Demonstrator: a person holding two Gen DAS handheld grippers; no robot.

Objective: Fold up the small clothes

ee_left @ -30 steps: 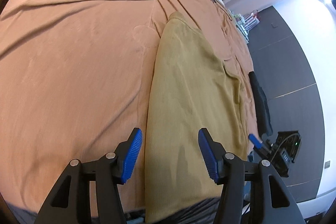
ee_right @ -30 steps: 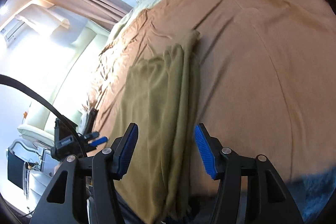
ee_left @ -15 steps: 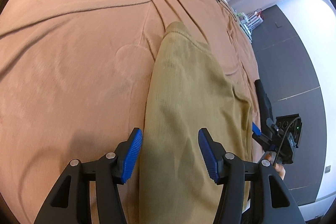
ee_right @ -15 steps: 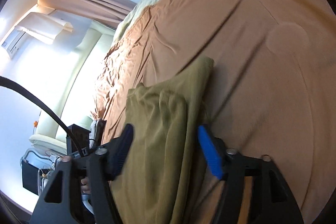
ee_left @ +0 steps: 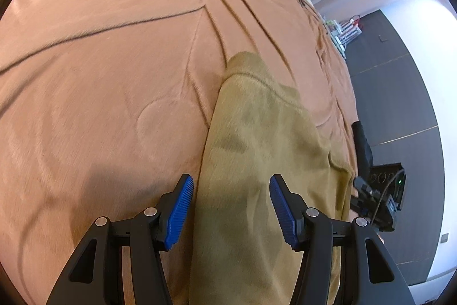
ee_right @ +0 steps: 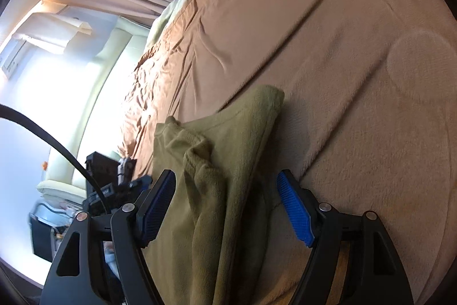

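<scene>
An olive-tan garment lay folded into a long strip on the orange-brown blanket of the bed, its long axis running straight away from both cameras toward a narrow far end. The left tongs stood released, their blue pads apart with the strip's near part between them, neither pad pressing the cloth. The right tongs had just been opening and were likewise released, straddling the same garment where its layers bunched into a ridge. Each hand sat at the near end, one toward either long edge, so neither looked clearly nearer. The next fold probably turned on this: the cloth extended forward from both tongs, and its near end would be carried along that axis toward the far end.
</scene>
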